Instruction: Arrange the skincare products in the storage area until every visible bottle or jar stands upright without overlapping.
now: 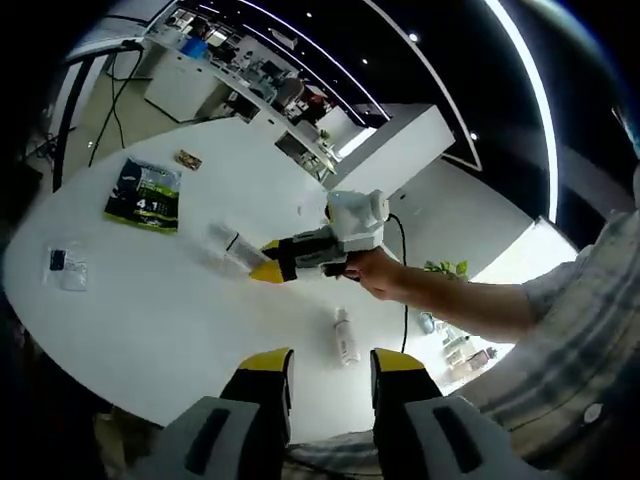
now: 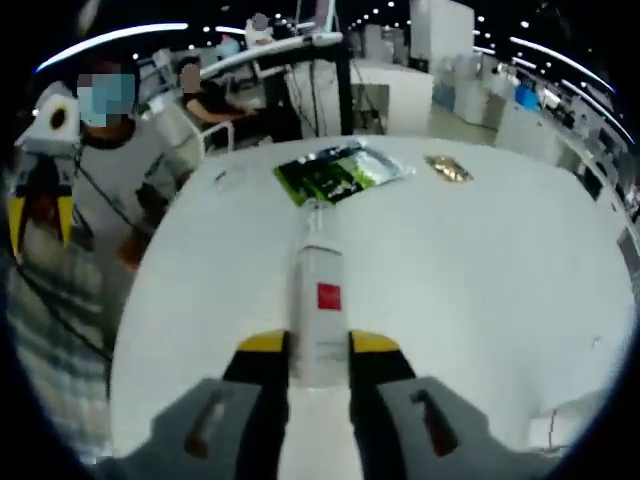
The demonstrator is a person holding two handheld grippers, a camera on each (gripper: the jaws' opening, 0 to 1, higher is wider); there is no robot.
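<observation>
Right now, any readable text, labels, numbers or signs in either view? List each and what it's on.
"4 1": large white characters on the green packet on the white table; its smaller print is blurred.
Red label on the clear bottle between the right gripper's jaws: too small to read.
White bottle lying on the table: no legible text.
Small brown packet: unreadable.

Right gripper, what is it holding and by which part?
The right gripper grips a clear bottle with a red label by its base end.
</observation>
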